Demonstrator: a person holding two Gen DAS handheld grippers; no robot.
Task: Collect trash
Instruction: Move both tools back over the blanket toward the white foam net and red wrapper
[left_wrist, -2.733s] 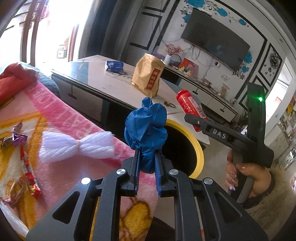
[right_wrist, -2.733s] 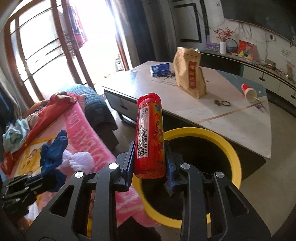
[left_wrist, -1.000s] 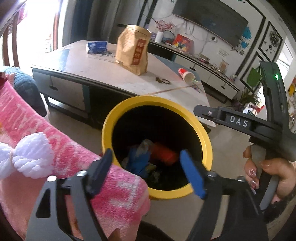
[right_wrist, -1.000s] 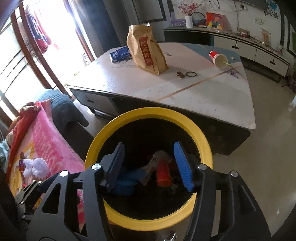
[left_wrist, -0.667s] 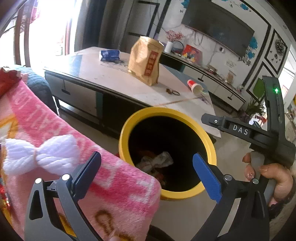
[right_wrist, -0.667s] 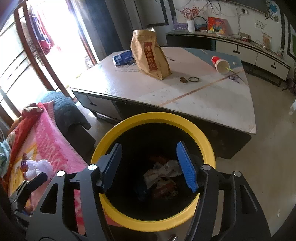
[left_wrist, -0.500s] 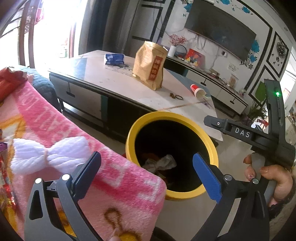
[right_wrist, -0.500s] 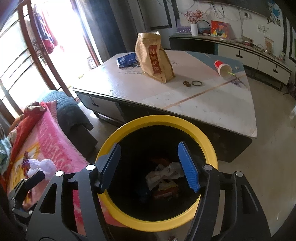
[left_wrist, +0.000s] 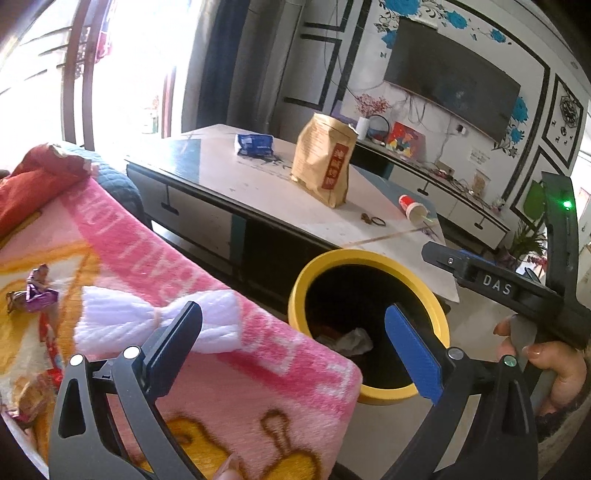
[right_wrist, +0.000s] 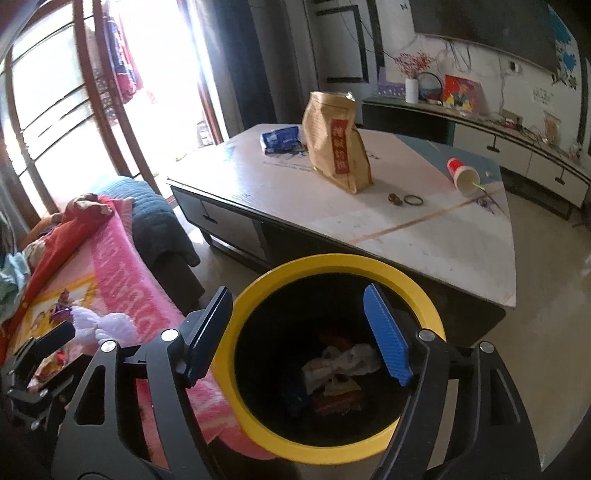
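Note:
A yellow-rimmed black bin (left_wrist: 436, 317) (right_wrist: 406, 273) stands on the floor between the sofa and the coffee table, with crumpled paper and wrappers (right_wrist: 340, 369) inside. My left gripper (left_wrist: 291, 343) is open and empty, over the edge of the pink blanket (left_wrist: 258, 387) beside the bin. My right gripper (right_wrist: 299, 332) hangs above the bin mouth, its jaws opening, nothing between them. Candy wrappers (left_wrist: 35, 295) lie on the blanket at the left. On the table lie a brown paper bag (right_wrist: 338, 142), a blue packet (right_wrist: 279, 138) and a tipped red paper cup (right_wrist: 461, 173).
A white knitted bow (left_wrist: 155, 321) rests on the blanket. The low coffee table (right_wrist: 424, 229) stands just behind the bin. A TV cabinet (right_wrist: 517, 144) lines the far wall. A hand (left_wrist: 554, 365) holds the right gripper's handle. A glass door is at the left.
Both grippers let go of the blue cloth and red can into the bin, then opened wide. Both have since lifted and drawn back; the left swung toward the blanket.

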